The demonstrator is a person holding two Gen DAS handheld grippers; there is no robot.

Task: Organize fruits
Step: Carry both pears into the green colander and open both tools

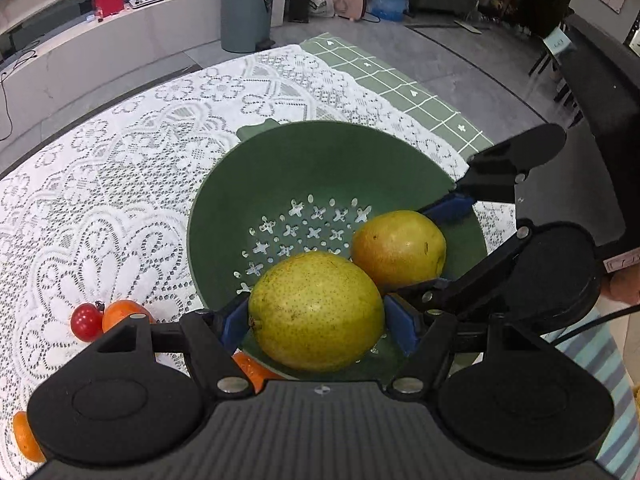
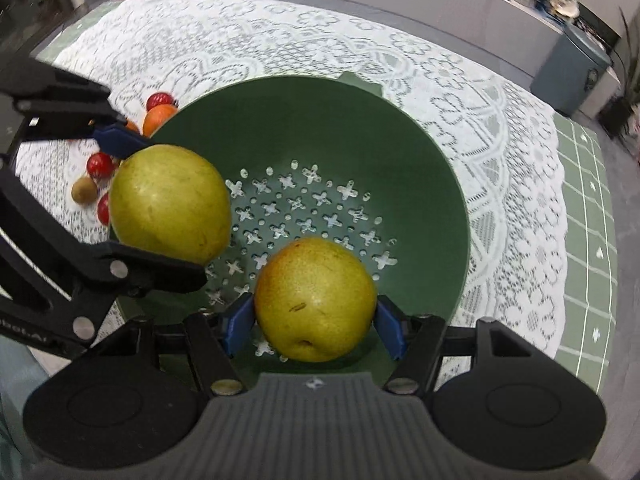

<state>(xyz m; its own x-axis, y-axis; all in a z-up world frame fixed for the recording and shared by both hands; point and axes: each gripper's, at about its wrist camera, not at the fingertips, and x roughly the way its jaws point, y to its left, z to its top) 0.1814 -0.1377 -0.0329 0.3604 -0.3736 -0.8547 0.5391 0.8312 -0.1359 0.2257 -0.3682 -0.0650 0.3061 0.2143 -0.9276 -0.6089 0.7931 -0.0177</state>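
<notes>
A green colander [image 1: 304, 160] [image 2: 420, 152] stands on the lace tablecloth. My left gripper [image 1: 316, 322] is shut on a green-yellow pear [image 1: 316, 312] over the colander's near rim; that pear also shows in the right wrist view [image 2: 170, 202]. My right gripper [image 2: 314, 322] is shut on a yellow-orange pear [image 2: 316, 300] inside the colander; it also shows in the left wrist view [image 1: 400, 246], with the right gripper [image 1: 436, 248] around it. The two pears are side by side, almost touching.
Loose fruit lies on the cloth left of the colander: a cherry tomato [image 1: 86, 322] [image 2: 160, 101], oranges [image 1: 122, 314] [image 2: 158, 118], more tomatoes [image 2: 100, 165] and a small brown fruit [image 2: 84, 190]. A grey bin [image 1: 248, 10] stands beyond the table.
</notes>
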